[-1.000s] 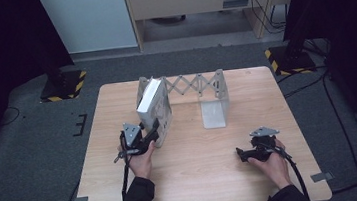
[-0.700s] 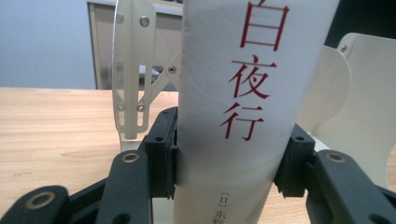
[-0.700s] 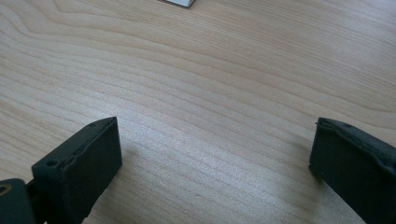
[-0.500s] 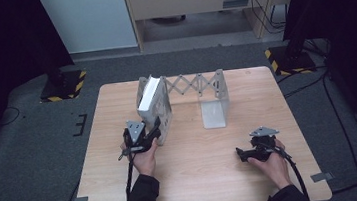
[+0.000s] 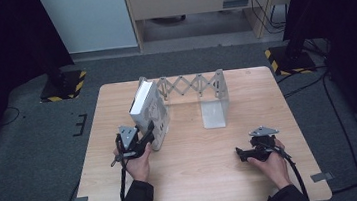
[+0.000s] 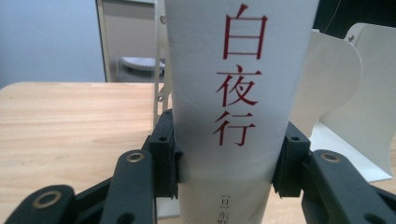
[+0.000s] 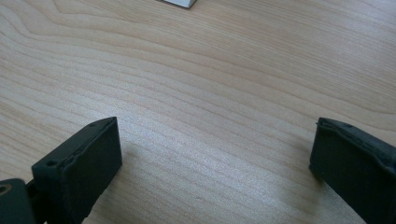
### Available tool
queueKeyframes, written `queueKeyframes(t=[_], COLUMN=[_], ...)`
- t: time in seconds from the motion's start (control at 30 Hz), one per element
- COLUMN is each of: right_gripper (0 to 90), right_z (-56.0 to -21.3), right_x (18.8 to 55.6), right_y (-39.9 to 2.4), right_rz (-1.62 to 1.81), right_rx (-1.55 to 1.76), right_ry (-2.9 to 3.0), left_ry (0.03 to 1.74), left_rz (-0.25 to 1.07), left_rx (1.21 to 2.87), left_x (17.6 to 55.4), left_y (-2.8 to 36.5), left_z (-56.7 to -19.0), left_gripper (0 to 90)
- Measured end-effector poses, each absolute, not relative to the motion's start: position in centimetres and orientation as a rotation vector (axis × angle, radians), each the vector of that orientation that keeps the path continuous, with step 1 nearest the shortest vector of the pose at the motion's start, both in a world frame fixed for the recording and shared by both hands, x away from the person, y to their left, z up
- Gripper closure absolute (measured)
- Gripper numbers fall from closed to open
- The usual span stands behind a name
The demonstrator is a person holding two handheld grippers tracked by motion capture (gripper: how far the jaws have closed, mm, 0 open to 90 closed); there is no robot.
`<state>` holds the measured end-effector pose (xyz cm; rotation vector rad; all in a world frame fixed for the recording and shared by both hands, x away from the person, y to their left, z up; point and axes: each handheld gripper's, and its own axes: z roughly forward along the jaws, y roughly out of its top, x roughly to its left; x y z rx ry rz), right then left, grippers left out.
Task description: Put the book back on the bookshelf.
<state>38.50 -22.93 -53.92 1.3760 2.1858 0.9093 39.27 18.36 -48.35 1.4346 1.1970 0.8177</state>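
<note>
Left tongs (image 5: 150, 131) clamped on the spine of a white book (image 5: 147, 115); both pads (image 6: 169, 154) pressed flat against the cover on either side, red characters running down the spine between them in the left gripper view. Jaws just closed in onto the book, now at full grip.

Book standing upright on the worktop (image 5: 200, 178), left of centre, at the left end of the white expandable book rack (image 5: 195, 91). Top edge tilted slightly toward the rack's left end plate. In the left gripper view, book (image 6: 238, 93) centred between the jaws, rack's white end plate (image 6: 355, 93) just beside it at the right, scissor lattice partly hidden behind.

Rack stretched across the rear middle of the worktop: zigzag lattice at the back, right end plate with its flat foot facing the near side. Slot between the two plates open apart from the book at the left.

Right tongs (image 5: 240, 153) resting low on the worktop near the right front, well apart from book and rack, pointing leftward in the high view. Jaws wide apart, nothing between them; bare wood grain (image 7: 210, 93) seen through the gap in the right gripper view. Corner of a white object at the top edge of that view, too little visible to identify.

Left hand (image 5: 138, 165) behind its gripper, cable trailing toward the near edge.
</note>
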Motion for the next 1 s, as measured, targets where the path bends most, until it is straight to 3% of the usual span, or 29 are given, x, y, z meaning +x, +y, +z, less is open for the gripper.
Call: queueKeyframes(t=[1.0], right_gripper=[2.5], right_z=[-53.9], right_x=[38.5], right_y=[-22.9], right_rz=[0.912], right_rx=[1.373], right_ry=[2.190], left_ry=[1.193], left_rz=[0.817], left_rx=[1.426], left_x=[43.1], left_y=[16.5], left_z=[-48.7], left_gripper=[50.4])
